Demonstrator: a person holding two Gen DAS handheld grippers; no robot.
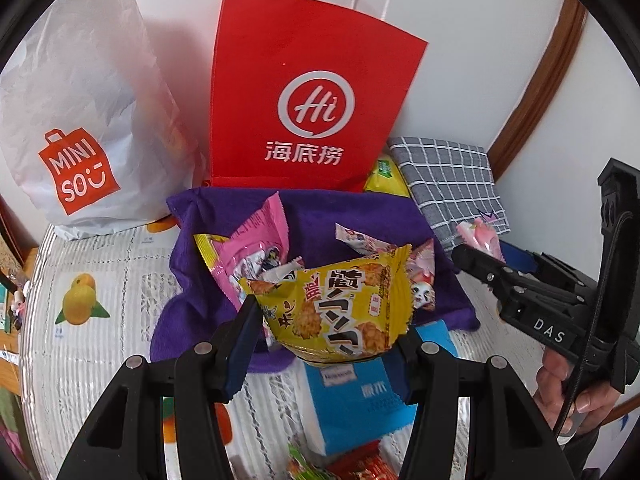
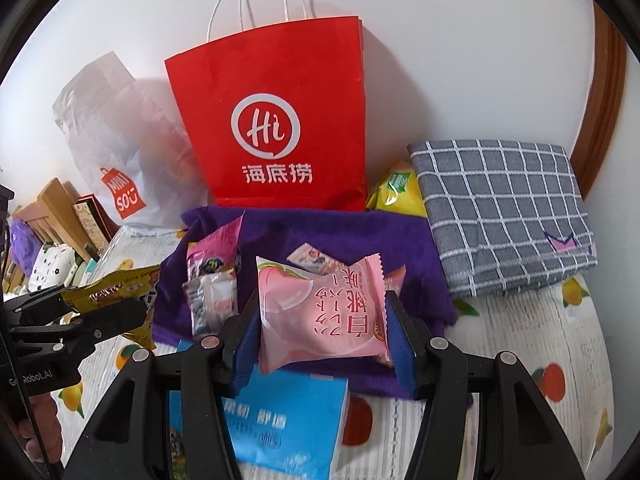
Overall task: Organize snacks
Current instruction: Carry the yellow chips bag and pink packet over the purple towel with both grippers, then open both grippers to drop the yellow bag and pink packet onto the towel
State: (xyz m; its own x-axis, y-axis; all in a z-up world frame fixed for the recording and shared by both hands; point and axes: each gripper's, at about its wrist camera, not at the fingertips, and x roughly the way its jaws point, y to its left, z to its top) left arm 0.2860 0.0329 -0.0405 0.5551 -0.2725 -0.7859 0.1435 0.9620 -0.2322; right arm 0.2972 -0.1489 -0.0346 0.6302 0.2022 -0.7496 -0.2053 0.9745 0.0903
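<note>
My left gripper is shut on a yellow snack packet and holds it above the near edge of a purple cloth. It also shows at the left of the right wrist view. My right gripper is shut on a pink peach snack packet above the same purple cloth. It shows at the right of the left wrist view. Several small snack packets lie on the cloth, among them a pink one.
A red paper bag and a white MINISO bag stand against the wall behind the cloth. A folded grey checked cloth lies at the right, a yellow packet beside it. A blue tissue pack lies near me.
</note>
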